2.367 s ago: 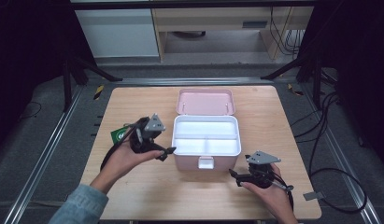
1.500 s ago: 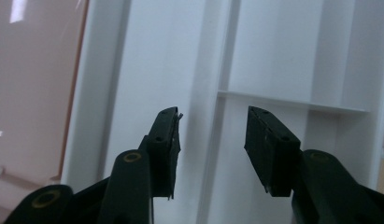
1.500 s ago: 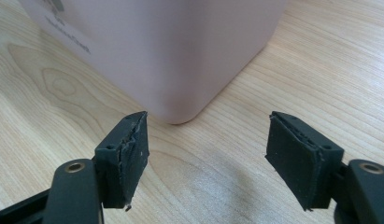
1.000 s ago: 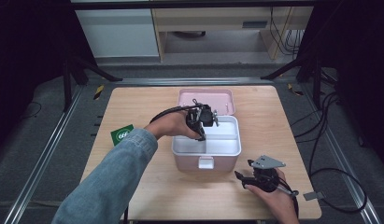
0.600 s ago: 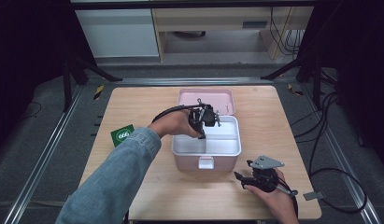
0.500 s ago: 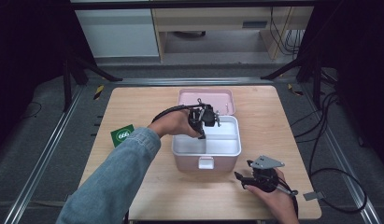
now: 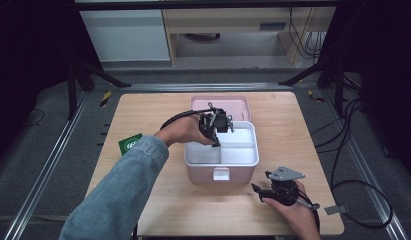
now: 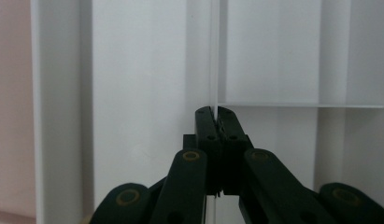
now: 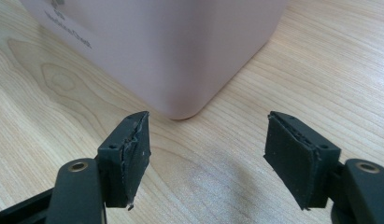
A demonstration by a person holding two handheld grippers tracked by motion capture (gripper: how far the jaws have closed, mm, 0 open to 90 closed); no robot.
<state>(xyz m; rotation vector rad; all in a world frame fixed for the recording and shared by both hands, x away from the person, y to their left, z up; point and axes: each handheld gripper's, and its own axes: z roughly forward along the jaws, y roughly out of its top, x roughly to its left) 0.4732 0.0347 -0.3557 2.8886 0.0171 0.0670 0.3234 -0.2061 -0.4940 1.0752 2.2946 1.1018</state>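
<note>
The pink box (image 7: 221,172) stands in the middle of the wooden table (image 7: 158,107), open, with its lid (image 7: 220,103) lying flat behind it toward the far edge. A white tray (image 7: 245,150) sits inside the box; its long axis runs across the table, left to right in the high view. A thin white divider (image 7: 220,152) crosses the tray from near to far and splits it into compartments.

The left gripper (image 7: 216,131) points down into the tray, the sleeved forearm reaching in from the lower left. In the left gripper view the left gripper (image 8: 216,122) has its jaws pressed together on the top edge of the divider (image 8: 214,56) — the thin wall runs straight away from the pads up the picture, and a cross wall meets it at a right angle just past the tips. The jaws have just been closing, with the divider between them.

The right gripper (image 7: 273,192) lies low on the table near the box's front right corner, held in the person's hand (image 7: 293,212). Its jaws stand apart with nothing between them; in the right gripper view the right gripper (image 9: 206,161) faces a rounded corner of the box (image 9: 180,51), near but not touching.

A green card (image 7: 130,144) lies on the table left of the box — the sleeve covers part of it. The print on the box wall is too blurred to read.
</note>
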